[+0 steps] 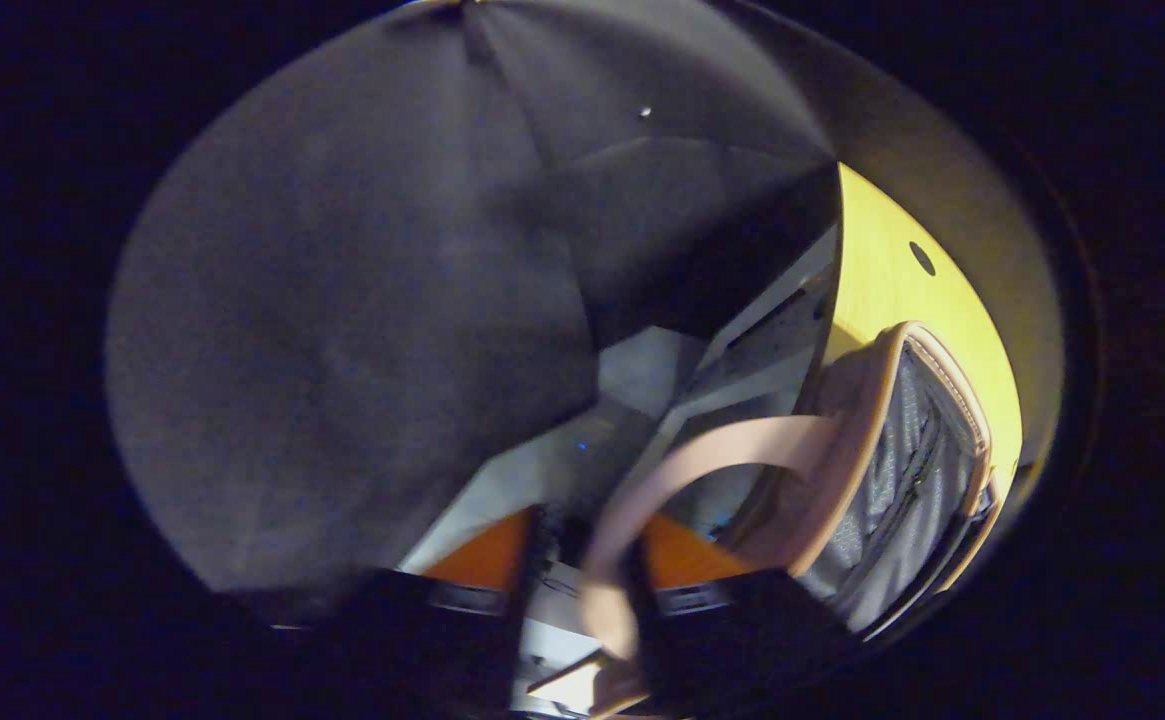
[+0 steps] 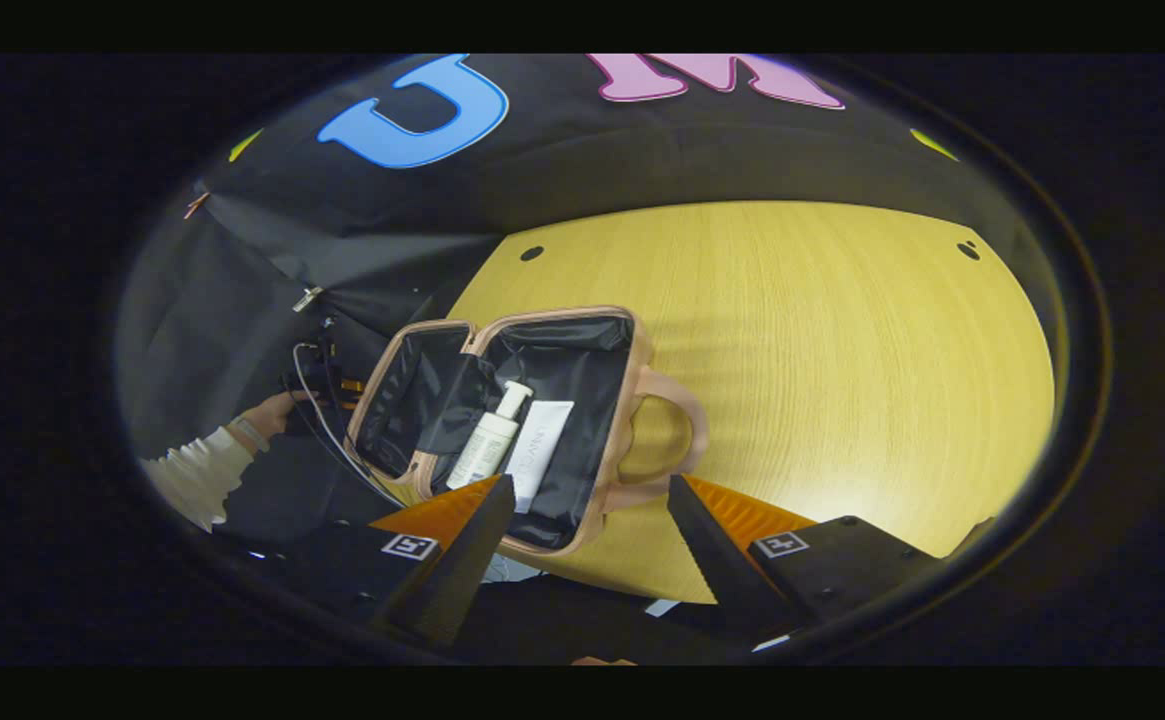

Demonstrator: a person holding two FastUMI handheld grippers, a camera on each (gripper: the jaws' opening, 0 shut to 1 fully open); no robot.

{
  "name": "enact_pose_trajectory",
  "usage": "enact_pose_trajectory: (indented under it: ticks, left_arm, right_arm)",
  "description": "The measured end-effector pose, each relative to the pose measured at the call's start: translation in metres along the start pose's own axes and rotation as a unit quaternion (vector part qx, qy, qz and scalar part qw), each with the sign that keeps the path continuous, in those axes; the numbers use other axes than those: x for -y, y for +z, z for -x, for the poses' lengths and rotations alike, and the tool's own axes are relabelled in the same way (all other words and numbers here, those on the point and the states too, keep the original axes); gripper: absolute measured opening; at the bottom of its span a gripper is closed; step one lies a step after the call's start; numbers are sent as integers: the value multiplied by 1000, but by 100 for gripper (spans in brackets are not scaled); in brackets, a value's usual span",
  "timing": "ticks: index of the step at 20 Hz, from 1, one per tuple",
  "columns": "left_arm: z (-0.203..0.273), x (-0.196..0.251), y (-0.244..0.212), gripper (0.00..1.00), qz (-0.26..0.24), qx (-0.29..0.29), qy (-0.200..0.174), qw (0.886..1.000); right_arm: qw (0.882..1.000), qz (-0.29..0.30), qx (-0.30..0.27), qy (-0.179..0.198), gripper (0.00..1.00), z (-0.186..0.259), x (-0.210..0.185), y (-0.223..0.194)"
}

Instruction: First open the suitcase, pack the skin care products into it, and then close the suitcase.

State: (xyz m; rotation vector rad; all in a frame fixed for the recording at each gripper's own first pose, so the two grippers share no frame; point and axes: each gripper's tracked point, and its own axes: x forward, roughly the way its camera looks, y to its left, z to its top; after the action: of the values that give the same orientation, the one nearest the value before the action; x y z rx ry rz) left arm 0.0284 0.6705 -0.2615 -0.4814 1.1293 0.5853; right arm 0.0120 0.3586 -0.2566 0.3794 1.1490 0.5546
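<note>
Suitcase [image 2: 532, 420]: in the right gripper view it lies open on the table [image 2: 842, 350], both halves spread flat, dark lining showing, at about 9 o'clock from the view's centre and near the table's near-left edge.
Skin care products: a pump bottle [image 2: 490, 440] and a flat white tube [image 2: 540, 450] lie side by side inside the larger half, touching or nearly so, both with their upper ends toward 1 o'clock.
Carry handle [image 2: 667, 440]: sticks out from the case's rim toward 3 o'clock and rests on the wood.
Right gripper [image 2: 590, 520]: fingers spread wide, nothing between them; it hovers over the table's near edge with the case's near corner in the gap, no contact visible.
Left gripper [image 1: 582, 590]: in the left gripper view its fingers stand apart at 6 o'clock; a pale strap-like loop [image 1: 682, 470] of the case passes in front of the right finger, but the picture is blurred and I cannot tell for sure whether either finger touches it.
Case in the left gripper view: its rim and grey mesh lining sit at 4 o'clock, against the yellow tabletop.
Person's hand [image 2: 267, 410]: at 9 o'clock in the right gripper view, in a light sleeve [image 2: 192, 470], just left of the open lid, holding the other gripper.
</note>
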Motion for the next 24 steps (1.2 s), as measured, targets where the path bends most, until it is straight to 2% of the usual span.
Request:
enact_pose_trajectory:
  ticks: [1, 3, 5, 10, 14, 19, 21, 22, 24]
  left_arm:
    - [-2, 0, 3, 22, -28, 13, 17, 999]
    - [6, 1, 13, 13, -76, 49, 34, 995]
    - [25, 7, 13, 12, -99, 67, 25, 993]
    - [58, 12, 25, 7, -98, 120, 4, 988]
    - [91, 30, 22, 6, -128, 170, -22, 977]
    - [149, 60, 21, 6, -182, 237, -81, 951]
    - [167, 88, 14, 6, -198, 256, -125, 938]
    - [177, 102, 11, 6, -206, 264, -148, 931]
    - [197, 123, -1, 6, -221, 268, -189, 919]
  right_arm:
    - [1000, 3, -1, 0, 98, 0, 2, -1]
    - [1000, 4, 5, 0, 98, 0, 1, -1]
    - [1000, 1, 12, 3, 98, 5, 0, -2]
    - [999, 14, 34, 17, 98, 22, -2, -4]
    - [999, 16, 44, 18, 98, 32, 3, -12]
    - [996, 16, 80, 24, 98, 52, 10, -1]
    - [995, 14, 95, 21, 98, 58, 14, -1]
    - [995, 12, 100, 19, 89, 68, 19, 0]
    - [994, 6, 111, 16, 88, 81, 28, 4]
